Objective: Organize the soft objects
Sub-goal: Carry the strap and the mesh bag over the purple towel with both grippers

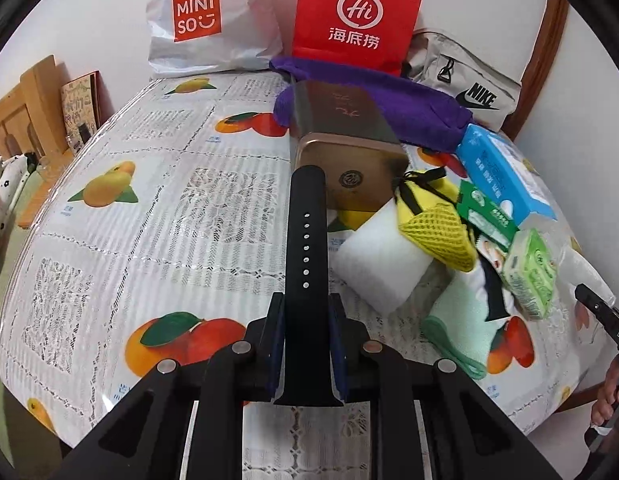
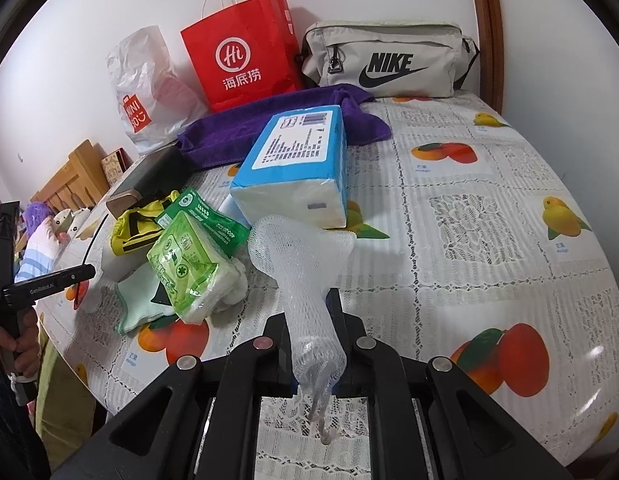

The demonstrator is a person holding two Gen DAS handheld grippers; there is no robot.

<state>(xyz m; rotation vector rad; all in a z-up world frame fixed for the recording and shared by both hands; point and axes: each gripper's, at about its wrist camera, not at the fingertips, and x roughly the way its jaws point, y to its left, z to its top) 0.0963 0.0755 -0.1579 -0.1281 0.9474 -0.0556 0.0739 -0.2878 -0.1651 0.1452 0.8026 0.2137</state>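
Note:
My left gripper (image 1: 306, 305) is shut on a black watch strap (image 1: 305, 232) that sticks forward above the table. My right gripper (image 2: 311, 320) is shut on a white foam net sleeve (image 2: 297, 248), which stands up from the jaws and flares at its top. On the table lies a heap of soft things: a white foam block (image 1: 381, 264), a yellow mesh pouch (image 1: 433, 232), a mint cloth (image 1: 461, 320), green tissue packs (image 2: 189, 264), a blue tissue pack (image 2: 297, 160) and a purple towel (image 2: 269, 120).
A gold tin box (image 1: 345, 148) lies just beyond the strap. Against the wall stand a red paper bag (image 2: 245, 52), a white Miniso bag (image 1: 209, 20) and a grey Nike bag (image 2: 385, 60). The table (image 1: 149, 220) wears a fruit-print cover. A hand (image 2: 25, 344) grips the left tool.

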